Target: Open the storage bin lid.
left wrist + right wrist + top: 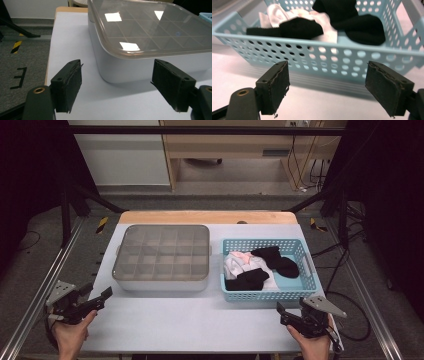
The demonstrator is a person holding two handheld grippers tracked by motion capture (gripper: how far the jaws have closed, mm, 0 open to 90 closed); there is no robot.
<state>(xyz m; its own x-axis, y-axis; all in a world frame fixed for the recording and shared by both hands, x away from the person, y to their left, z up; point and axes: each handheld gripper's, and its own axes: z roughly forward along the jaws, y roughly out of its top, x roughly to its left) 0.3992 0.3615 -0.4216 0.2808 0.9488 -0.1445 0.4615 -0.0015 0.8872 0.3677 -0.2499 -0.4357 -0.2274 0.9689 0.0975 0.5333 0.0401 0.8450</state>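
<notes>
Left gripper (106,295): jaws spread wide, nothing between them, black pads rough and frayed at the edges. It hovers just off the near left corner of the lidded box (162,257).

Right gripper (280,311): jaws likewise wide apart and empty, low over the worktop (200,320), just short of the basket (342,60) and its near wall.

Box: white, rounded corners, clear smoky lid over a grid of square compartments.

Basket: pale blue plastic, perforated with round holes, right of the box and near it. Inside it lie black socks (272,260) and white cloth (235,265), heaped.

Bare white worktop stretches between both grippers, in front of the box.
</notes>
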